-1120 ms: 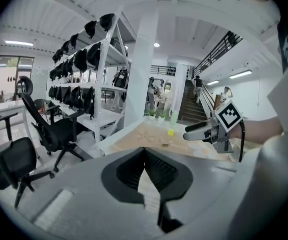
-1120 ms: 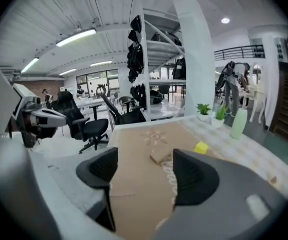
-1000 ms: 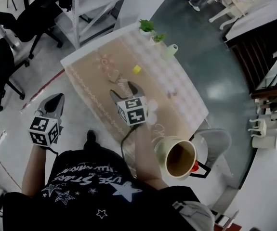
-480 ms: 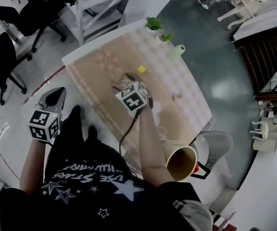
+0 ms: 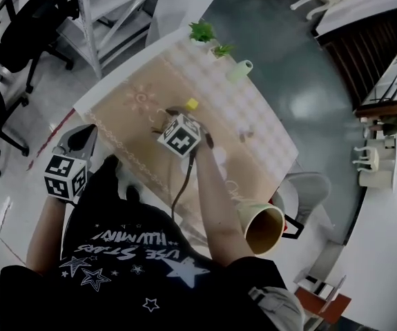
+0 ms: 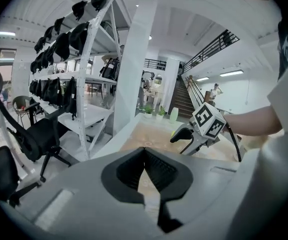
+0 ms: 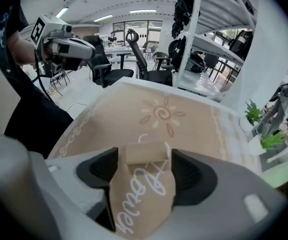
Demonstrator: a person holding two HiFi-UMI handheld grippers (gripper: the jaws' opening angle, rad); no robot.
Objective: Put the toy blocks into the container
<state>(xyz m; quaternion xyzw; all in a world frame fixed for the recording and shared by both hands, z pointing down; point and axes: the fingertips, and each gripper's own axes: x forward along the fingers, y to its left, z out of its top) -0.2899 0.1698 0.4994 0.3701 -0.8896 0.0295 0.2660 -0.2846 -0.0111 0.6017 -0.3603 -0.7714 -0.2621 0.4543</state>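
Right gripper [image 7: 144, 160]: fingers spread, one on each side of a tan wooden block [image 7: 145, 151]. The block stood on the worktop [image 7: 128, 116] between the fingertips, close against both. Whether they pressed it could not be told.

Left gripper [image 6: 145, 153]: fingers pressed together, nothing between them. It was held off the worktop's near edge, well to the left of the right fingers.

Container [image 5: 262, 226]: tan cup, open mouth showing, behind the right fingers by the person's right elbow, well apart from the tan block.

Yellow block [image 5: 192, 104]: on the worktop just beyond the right fingers, slightly to their right.

Pale green vase [image 5: 239, 69] and small potted plants [image 5: 202, 31]: at the worktop's far edge, well beyond the right fingers.

White shelving rack [image 6: 91, 79]: ahead of the left fingers, dark items on its shelves.
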